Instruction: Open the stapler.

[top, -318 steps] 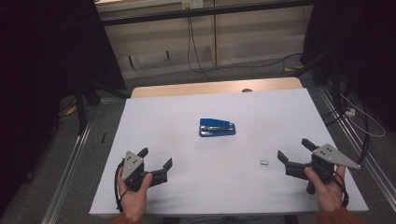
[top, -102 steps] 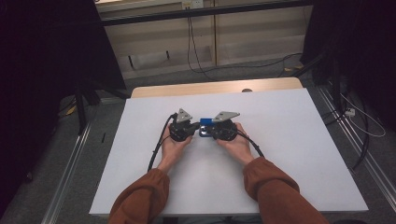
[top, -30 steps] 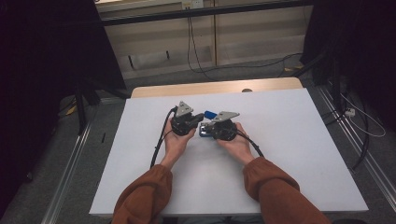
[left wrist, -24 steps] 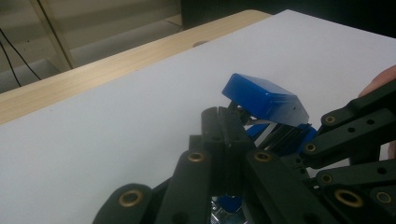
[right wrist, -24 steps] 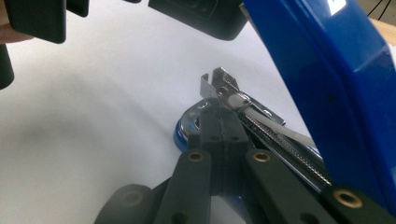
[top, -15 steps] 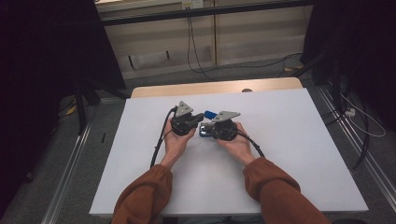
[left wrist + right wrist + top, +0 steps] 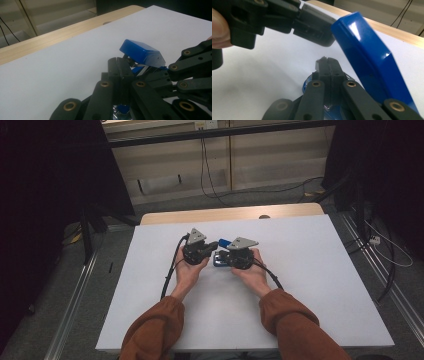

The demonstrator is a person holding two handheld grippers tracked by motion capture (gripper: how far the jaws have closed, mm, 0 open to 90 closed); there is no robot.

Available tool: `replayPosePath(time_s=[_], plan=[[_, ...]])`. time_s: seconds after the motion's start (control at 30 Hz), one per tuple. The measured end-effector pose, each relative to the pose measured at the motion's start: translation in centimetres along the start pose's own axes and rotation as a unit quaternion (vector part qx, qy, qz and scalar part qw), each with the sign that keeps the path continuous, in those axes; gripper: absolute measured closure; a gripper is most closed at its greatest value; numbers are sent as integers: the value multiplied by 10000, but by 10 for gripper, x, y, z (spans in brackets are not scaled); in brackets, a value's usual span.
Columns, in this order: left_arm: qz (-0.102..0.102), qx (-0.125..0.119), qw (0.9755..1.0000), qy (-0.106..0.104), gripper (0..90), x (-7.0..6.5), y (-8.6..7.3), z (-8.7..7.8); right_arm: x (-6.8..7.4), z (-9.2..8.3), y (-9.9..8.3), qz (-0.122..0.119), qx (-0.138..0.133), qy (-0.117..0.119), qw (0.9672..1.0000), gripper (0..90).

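Observation:
A blue stapler [image 7: 223, 242] lies mid-table with its lid [image 7: 141, 52] tilted up and open. In the right gripper view the lid [image 7: 367, 62] rises at the right above the blue base [image 7: 308, 86]. My left gripper [image 7: 214, 245] comes in from the left with its jaws pressed together [image 7: 119, 66], its tip against the lid's raised end. My right gripper [image 7: 221, 256] comes in from the right, low over the base, with its jaws together [image 7: 327, 62]. I see nothing clearly between either pair of jaws. In each gripper view, the other gripper shows close by.
The white table top [image 7: 325, 270] has a wooden strip [image 7: 230, 213] along its far edge. Cables trail from both grippers over the sheet. Both forearms in brown sleeves [image 7: 290, 320] cross the near half. Metal rails run along both sides of the table.
Early on, both grippers stood open near the front corners and the stapler lay closed. They came together at the stapler and its lid went up. Nothing has moved in the last second.

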State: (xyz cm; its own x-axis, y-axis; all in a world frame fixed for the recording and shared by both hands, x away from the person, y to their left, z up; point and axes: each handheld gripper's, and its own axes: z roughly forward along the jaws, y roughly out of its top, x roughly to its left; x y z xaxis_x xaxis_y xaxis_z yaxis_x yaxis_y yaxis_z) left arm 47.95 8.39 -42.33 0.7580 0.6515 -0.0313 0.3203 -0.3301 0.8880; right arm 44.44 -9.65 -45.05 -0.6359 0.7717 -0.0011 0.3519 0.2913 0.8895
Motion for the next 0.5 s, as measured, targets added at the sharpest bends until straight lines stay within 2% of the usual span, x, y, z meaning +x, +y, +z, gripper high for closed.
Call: replayPosePath(time_s=[0.27, 0.33, 0.4, 0.5], plan=[[3, 29, 10000, 1, 900, 1, 0, 0, 0, 0, 0, 55, -107, -244, 9996, 900], [-126, 14, 9999, -52, 900, 2, -1, 0, -1, 0, 0, 53, -128, -299, 9995, 900], [10, 95, 10000, 7, 900, 0, -1, 2, -1, -1, 0, 21, -140, -317, 9994, 900], [94, 280, 9996, -7, 900, -3, -6, 6, 0, -1, -1, -27, -163, -365, 9992, 900]])
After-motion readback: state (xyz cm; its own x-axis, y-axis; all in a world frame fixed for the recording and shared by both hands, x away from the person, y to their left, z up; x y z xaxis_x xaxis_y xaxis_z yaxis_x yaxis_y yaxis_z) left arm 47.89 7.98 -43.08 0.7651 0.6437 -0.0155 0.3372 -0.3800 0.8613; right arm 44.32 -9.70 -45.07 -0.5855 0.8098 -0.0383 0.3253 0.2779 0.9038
